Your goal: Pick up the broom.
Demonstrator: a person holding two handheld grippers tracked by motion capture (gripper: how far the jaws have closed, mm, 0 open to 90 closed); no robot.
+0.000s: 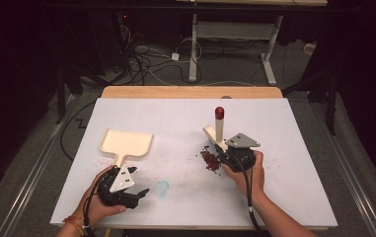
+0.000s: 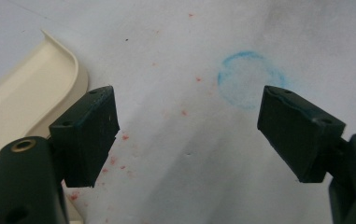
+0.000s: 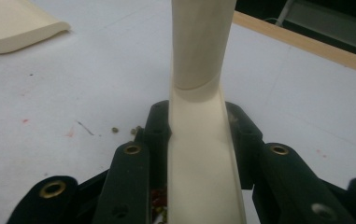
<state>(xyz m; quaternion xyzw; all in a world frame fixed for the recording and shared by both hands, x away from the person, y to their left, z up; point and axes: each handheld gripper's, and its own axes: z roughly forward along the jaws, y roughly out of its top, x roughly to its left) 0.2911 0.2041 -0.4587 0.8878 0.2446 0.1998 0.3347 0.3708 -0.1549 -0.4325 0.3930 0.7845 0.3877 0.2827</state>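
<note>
Right gripper [image 1: 226, 149] is clamped on the cream handle of a small brush [image 1: 219, 129], which stands upright with a red cap on top. It sits just behind the pile of dark red bits [image 1: 210, 160], landmark for the rest. The right gripper view adds what the high view hides: both jaws press the handle's flat sides, and a few red and green bits lie under it.

Left gripper [image 1: 135, 190], front-left of the pile, has its jaws wide apart, holding nothing. The left gripper view catches a faint blue ring mark [image 2: 248, 79] between the jaw tips and scattered red specks on the sheet.

Cream dustpan [image 1: 126, 143] lies flat well left of the pile, handle toward the left gripper, its lip just beside the left jaw.

White sheet [image 1: 284, 148] covers a wooden table [image 1: 190, 92]; dark room, cables and desk legs behind. Right and far side of the pile are bare sheet.
</note>
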